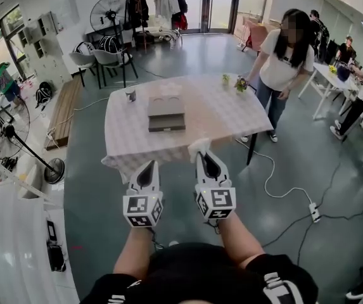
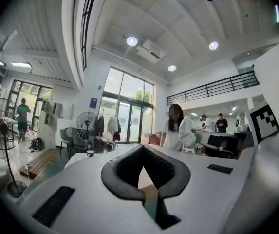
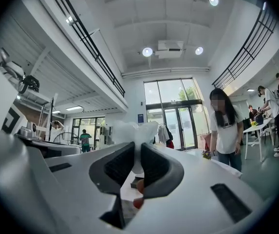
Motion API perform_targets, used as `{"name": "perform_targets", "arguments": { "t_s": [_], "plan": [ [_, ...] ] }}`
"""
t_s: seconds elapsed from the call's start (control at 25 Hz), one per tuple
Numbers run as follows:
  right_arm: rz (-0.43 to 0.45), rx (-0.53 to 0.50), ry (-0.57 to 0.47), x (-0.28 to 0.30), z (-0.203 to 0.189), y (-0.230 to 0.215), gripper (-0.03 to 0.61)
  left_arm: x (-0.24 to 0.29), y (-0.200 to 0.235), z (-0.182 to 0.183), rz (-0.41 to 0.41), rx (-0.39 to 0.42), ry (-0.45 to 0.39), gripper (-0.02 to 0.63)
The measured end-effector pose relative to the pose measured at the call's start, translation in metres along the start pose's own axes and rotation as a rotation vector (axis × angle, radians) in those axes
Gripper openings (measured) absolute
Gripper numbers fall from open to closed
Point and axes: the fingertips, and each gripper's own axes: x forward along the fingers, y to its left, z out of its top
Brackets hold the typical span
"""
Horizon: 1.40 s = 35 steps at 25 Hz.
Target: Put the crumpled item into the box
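My right gripper (image 1: 201, 152) is shut on a white crumpled item (image 1: 199, 145), which sticks up between the dark pads in the right gripper view (image 3: 132, 133). It hovers just short of the near edge of a table with a checked cloth (image 1: 225, 116). A flat grey-brown box (image 1: 166, 114) lies in the middle of that table, well beyond both grippers. Close to the left of the right one is my left gripper (image 1: 149, 165), its tips meeting in a point with nothing between them (image 2: 142, 149).
A small cup (image 1: 130, 95) and two little plants (image 1: 241, 84) stand on the table. A person (image 1: 286, 49) stands at its far right corner. A cable and power strip (image 1: 314, 213) lie on the floor at right; fans (image 1: 10, 128) and chairs (image 1: 105, 59) stand left.
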Motion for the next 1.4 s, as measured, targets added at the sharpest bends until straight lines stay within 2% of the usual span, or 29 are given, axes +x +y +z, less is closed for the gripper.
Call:
{"name": "perform_targets", "arguments": {
  "t_s": [0.24,0.6,0.88,1.16,1.4],
  "plan": [
    [0.003,0.002,0.005,0.009,-0.005,0.015,0.040,-0.004,0.013,0.001,0.006,0.007,-0.006,-0.005],
    [-0.009,-0.009,-0.004,0.030,-0.006,0.064,0.040,-0.014,0.070,0.003,-0.005,0.003,-0.011,-0.005],
    [-0.017,-0.011,-0.010,0.046,-0.008,0.074,0.040,-0.008,0.089,0.007,-0.017,0.016,-0.021,-0.005],
    [-0.008,-0.003,-0.022,0.095,-0.020,0.069,0.041,0.024,0.122,0.003,0.007,0.023,-0.024,-0.005],
    [-0.005,-0.023,-0.036,0.161,-0.036,0.049,0.041,0.084,0.152,-0.006,0.030,0.019,-0.012,-0.005]
  ]
}}
